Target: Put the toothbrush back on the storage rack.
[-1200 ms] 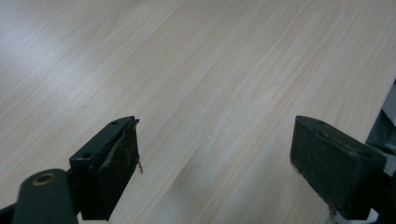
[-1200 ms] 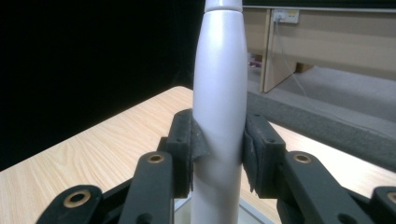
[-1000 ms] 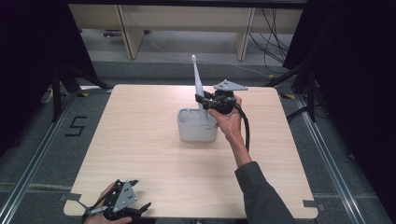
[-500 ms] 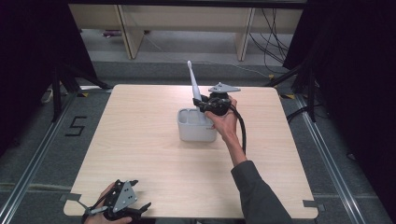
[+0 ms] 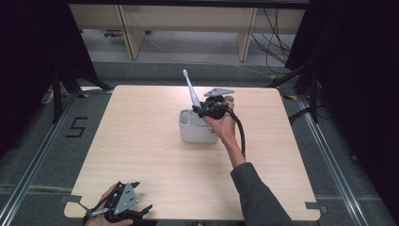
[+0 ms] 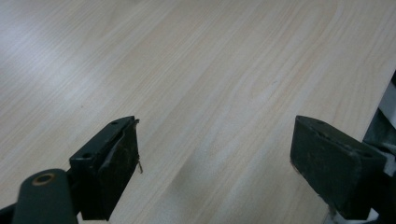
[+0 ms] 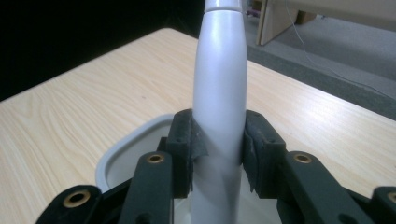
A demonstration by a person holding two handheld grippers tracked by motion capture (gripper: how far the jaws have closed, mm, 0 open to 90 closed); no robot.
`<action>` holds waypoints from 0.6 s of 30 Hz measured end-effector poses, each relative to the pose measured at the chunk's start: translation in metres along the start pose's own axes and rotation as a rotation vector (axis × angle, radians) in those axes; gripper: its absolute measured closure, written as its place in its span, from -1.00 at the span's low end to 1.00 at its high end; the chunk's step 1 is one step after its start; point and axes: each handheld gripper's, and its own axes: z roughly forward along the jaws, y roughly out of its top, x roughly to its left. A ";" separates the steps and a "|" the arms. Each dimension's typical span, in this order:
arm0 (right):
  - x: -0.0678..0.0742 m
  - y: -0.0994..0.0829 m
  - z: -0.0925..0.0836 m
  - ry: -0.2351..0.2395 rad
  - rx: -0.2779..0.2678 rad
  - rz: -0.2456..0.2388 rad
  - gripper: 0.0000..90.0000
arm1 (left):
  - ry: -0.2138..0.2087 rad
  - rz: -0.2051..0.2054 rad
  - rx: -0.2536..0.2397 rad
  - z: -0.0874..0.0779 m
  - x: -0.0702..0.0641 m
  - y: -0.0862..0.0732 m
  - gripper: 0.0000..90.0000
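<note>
My right gripper (image 7: 218, 154), clamped on the electric toothbrush (image 7: 219, 93), hides its base inside the white holder (image 5: 197, 134), frame centre; my left gripper (image 6: 215, 163) gapes apart.

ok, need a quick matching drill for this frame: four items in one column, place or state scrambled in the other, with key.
Items
1. electric toothbrush
2. grey holder cup
3. left gripper
4. right gripper

Place or state
A. open over bare wood at the table's near edge
B. shut on the white handle
C. standing mid-table, opening up
D. nearly upright, lower end over the container, head on top

Pairs: 1-D, 2-C, 3-A, 4-B
</note>
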 end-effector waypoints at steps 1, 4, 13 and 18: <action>-0.001 -0.001 0.001 -0.003 0.004 -0.007 0.49 | 0.008 -0.001 -0.005 0.001 0.000 0.000 -0.67; -0.001 -0.001 0.002 0.005 0.028 0.000 0.48 | 0.016 0.006 0.009 0.001 -0.001 0.000 -0.67; -0.002 -0.003 0.006 -0.008 0.099 -0.032 0.48 | 0.007 -0.003 -0.007 0.001 -0.001 0.000 -0.67; -0.002 -0.005 0.009 -0.013 0.136 -0.020 0.48 | 0.016 0.007 0.003 0.001 0.000 0.000 -0.67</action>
